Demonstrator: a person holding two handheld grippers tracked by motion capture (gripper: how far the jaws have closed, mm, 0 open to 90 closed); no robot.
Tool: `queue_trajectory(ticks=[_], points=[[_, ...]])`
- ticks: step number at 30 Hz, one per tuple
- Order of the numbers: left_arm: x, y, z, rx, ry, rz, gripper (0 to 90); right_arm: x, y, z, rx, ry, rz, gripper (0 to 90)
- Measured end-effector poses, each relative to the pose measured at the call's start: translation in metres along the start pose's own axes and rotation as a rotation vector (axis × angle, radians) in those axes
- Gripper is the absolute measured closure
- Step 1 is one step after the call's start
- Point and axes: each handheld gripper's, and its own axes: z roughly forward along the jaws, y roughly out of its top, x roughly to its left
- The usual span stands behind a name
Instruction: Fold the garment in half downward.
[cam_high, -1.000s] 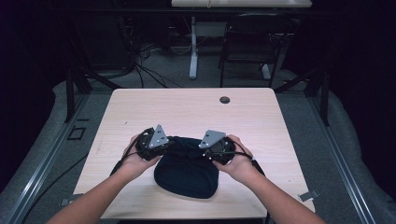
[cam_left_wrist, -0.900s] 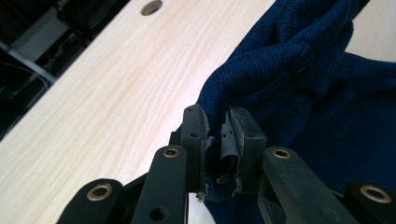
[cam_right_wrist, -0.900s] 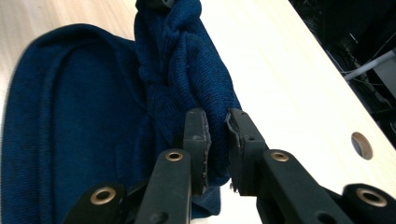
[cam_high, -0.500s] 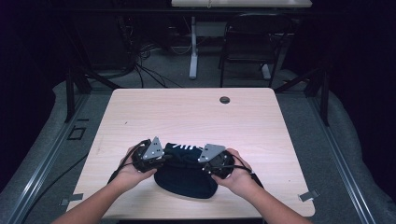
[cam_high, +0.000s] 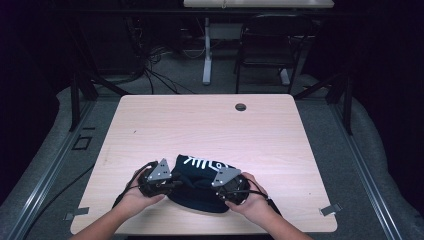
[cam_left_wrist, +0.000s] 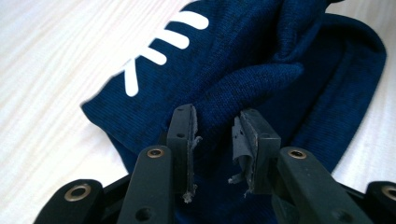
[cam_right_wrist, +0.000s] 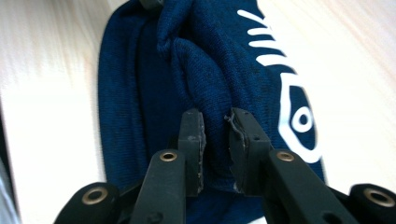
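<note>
A dark blue knitted garment (cam_high: 197, 182) with a white fish-skeleton print lies bunched near the front edge of the wooden table (cam_high: 200, 125). My left gripper (cam_high: 170, 184) pinches a fold at its left side; in the left gripper view the jaws of my left gripper (cam_left_wrist: 214, 128) clamp a ridge of the blue knit (cam_left_wrist: 261, 79). My right gripper (cam_high: 216, 189) holds the right side; in the right gripper view my right gripper (cam_right_wrist: 215, 126) is shut on a raised fold of the garment (cam_right_wrist: 205, 70), with the white print to the right.
A small dark round grommet (cam_high: 240, 107) sits near the table's far edge. Beyond the table stand a white table leg (cam_high: 206, 55), a dark chair (cam_high: 260, 45) and loose cables (cam_high: 155, 65) on the grey floor.
Both hands with their grippers have moved toward the table's front edge, pulling the garment along. The white print on the cloth has come into sight.
</note>
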Motion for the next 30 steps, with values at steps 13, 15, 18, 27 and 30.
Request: queue_trajectory(ticks=[13,15,18,27,30], points=[[-0.011,-0.016,0.002,0.042,-0.039,0.018,65.9,0.017,-0.015,0.004,0.004,0.069,0.059,71.1],[-0.011,-0.019,0.003,0.06,-0.055,0.019,66.7,0.02,-0.02,0.01,0.019,0.084,0.068,73.1],[-0.012,-0.023,0.005,0.082,-0.064,0.013,68.4,0.022,-0.026,0.014,0.042,0.062,0.047,74.6],[-0.012,-0.022,0.015,0.082,-0.057,-0.05,69.2,0.011,-0.037,0.02,0.069,0.013,0.054,76.6],[-0.01,-0.019,0.019,0.081,-0.041,-0.076,69.1,0.002,-0.039,0.023,0.06,0.001,0.068,76.8]])
